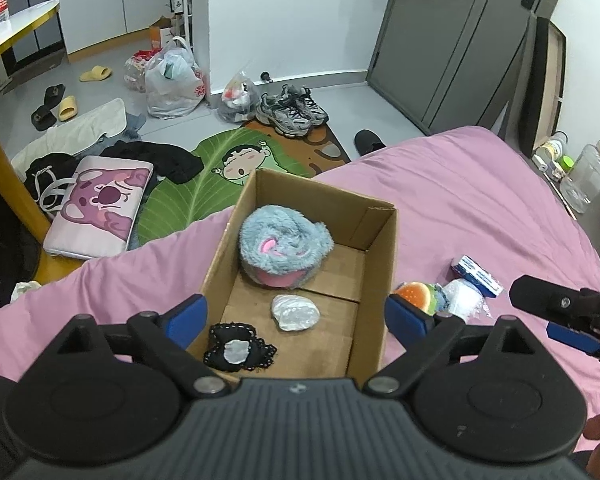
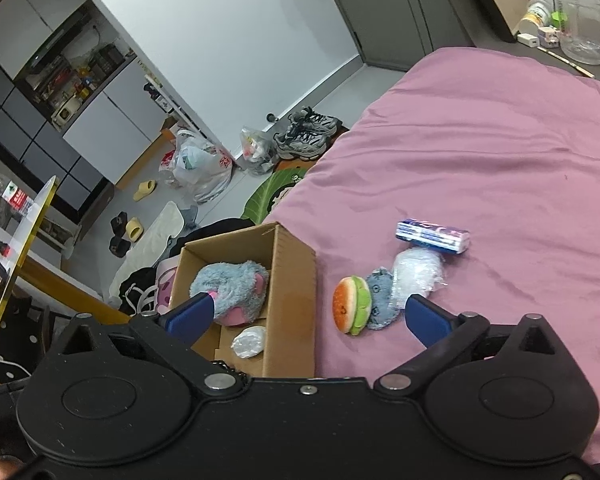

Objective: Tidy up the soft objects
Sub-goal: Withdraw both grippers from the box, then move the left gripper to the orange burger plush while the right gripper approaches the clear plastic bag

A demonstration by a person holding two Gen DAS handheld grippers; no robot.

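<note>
where box (image 1: 374, 280) sits, fuzzy blue-grey plush (image 1: 286, 246) w/ pink.

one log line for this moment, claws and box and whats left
left claw: open, empty, over cardboard box | right claw: open, empty | box: blue plush inside | on bed: burger plush

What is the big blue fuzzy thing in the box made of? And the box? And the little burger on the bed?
The blue fuzzy toy looks like long-pile plush fabric: shaggy fibres, with smooth pink parts. The box looks like plain brown corrugated cardboard, matte, with folded flaps on its floor. The burger toy seems to be short, soft plush, with a stitched orange bun and green layer; its stuffing can't be seen.
</note>
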